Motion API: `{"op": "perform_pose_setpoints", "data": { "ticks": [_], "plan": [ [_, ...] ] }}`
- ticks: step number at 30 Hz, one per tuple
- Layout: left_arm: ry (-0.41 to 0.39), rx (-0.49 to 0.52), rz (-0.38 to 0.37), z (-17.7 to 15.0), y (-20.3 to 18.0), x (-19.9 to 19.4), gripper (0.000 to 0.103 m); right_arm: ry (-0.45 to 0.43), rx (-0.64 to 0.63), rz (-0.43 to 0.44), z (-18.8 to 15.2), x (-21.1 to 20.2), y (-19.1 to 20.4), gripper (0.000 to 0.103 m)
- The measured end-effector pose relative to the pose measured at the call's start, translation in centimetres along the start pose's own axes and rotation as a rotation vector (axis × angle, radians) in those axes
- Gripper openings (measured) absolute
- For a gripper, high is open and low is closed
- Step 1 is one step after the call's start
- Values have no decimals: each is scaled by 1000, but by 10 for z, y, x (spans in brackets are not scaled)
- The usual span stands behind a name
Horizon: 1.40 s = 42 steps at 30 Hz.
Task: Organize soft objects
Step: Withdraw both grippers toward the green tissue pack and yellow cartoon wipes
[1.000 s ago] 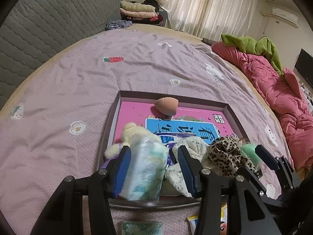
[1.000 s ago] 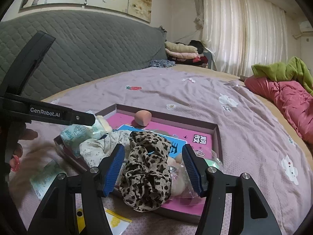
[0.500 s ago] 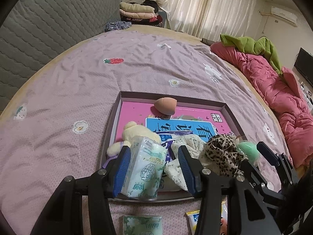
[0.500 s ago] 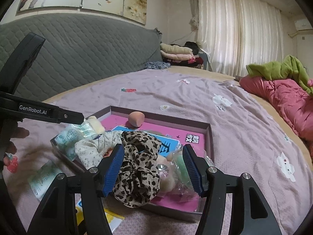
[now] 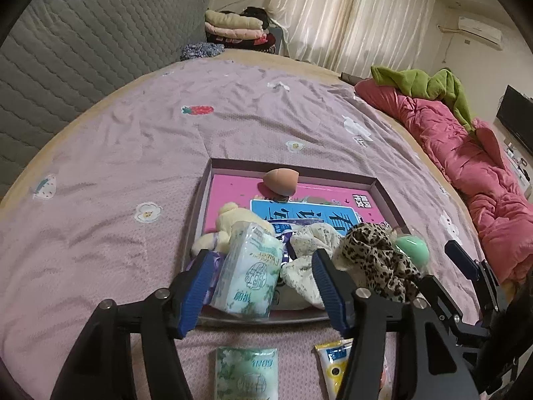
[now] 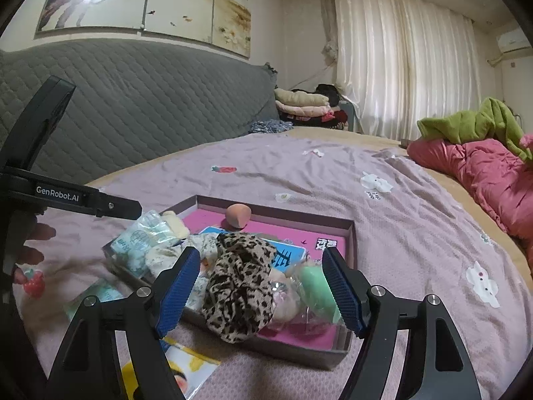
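Note:
A shallow box [image 5: 200, 206] [image 6: 349, 256] with a pink floor lies on the bed. In it are a peach sponge egg [image 5: 280, 181] [image 6: 238, 216], a cream plush toy [image 5: 230, 220], a tissue pack [image 5: 248, 273] [image 6: 140, 243], a floral scrunchie [image 5: 306, 266], a leopard scrunchie [image 5: 376, 260] [image 6: 241, 280] and a green sponge [image 5: 411, 248] [image 6: 314, 286]. My left gripper [image 5: 260, 293] is open, its fingers either side of the tissue pack, not touching. My right gripper [image 6: 261, 295] is open around the leopard scrunchie and green sponge.
A second tissue pack [image 5: 246, 373] and a yellow sachet [image 5: 333, 363] [image 6: 190, 370] lie on the purple sheet in front of the box. A pink quilt [image 5: 466, 166] with a green blanket lies along the right. A grey headboard [image 6: 133, 106] stands at the left.
The left gripper has let go of the tissue pack, which now rests in the box's near-left corner, and has drawn back. The right gripper has also drawn back from the box.

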State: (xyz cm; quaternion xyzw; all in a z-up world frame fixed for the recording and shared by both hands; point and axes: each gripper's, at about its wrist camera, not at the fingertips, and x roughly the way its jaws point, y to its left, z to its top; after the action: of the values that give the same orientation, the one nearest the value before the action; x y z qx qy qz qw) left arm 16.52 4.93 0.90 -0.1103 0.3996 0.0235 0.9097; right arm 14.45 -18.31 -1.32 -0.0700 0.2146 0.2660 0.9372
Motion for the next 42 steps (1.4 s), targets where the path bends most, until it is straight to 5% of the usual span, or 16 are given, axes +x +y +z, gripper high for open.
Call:
{"op": "perform_pose_setpoints", "data": {
  "ticks": [5,20,42],
  "plan": [
    [-1,-10,-1,-7,6,-12,65,41,104,66,-10,-9,-2,77],
    [8,-1,10,-30,11,-40,65,113,149,24,-27,-43,30,77],
    [64,26,-24,-66,15,-51,65,216,82,-12,-39,-57,72,77]
  ]
}}
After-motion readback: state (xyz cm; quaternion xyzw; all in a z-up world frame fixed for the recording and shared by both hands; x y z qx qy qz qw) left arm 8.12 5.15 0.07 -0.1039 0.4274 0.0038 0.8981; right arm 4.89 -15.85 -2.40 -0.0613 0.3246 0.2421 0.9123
